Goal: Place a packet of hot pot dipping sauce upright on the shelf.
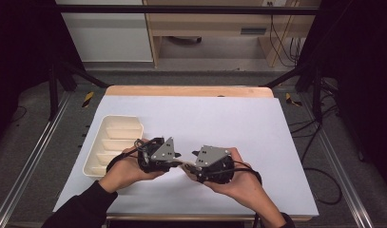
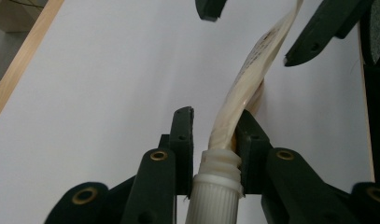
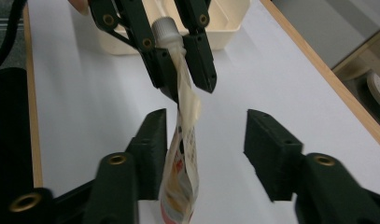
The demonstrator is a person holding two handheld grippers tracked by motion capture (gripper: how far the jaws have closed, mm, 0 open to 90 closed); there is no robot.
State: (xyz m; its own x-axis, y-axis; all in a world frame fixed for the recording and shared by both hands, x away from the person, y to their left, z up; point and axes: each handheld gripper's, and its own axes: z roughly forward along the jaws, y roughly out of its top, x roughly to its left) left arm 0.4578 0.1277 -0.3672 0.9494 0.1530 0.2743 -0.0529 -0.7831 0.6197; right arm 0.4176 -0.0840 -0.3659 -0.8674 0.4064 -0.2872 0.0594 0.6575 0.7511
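Two hands reach in from six o'clock in the high view, each carrying a gripper, and between them passes a soft squeeze pouch with a white screw cap (image 2: pixel 214 198). At this moment the left gripper (image 1: pixel 178 155) is clenched on the pouch (image 2: pixel 246 86) just below its cap, both jaws pressing the neck, while the right gripper (image 3: pixel 204 144) stands released: its jaws are parted, with the printed lower half of the pouch (image 3: pixel 180 186) hanging between them, against one jaw at most. Judging by this, the pouch has been handed from right to left, and setting it down remains to be done; the cream tray (image 1: pixel 116 142), sitting at nine o'clock of the grippers with its ribbed compartments bare, looks the likely destination. Pouch and grippers hover low over the near-middle of a white sheet (image 1: pixel 238 118) covering the table, whose wooden edge (image 1: pixel 188 90) shows at twelve o'clock. Beyond it stand pale cabinets (image 1: pixel 105 35) and a wooden desk frame (image 1: pixel 155 45), with black cables (image 1: pixel 319 137) trailing over grey floor at three o'clock.
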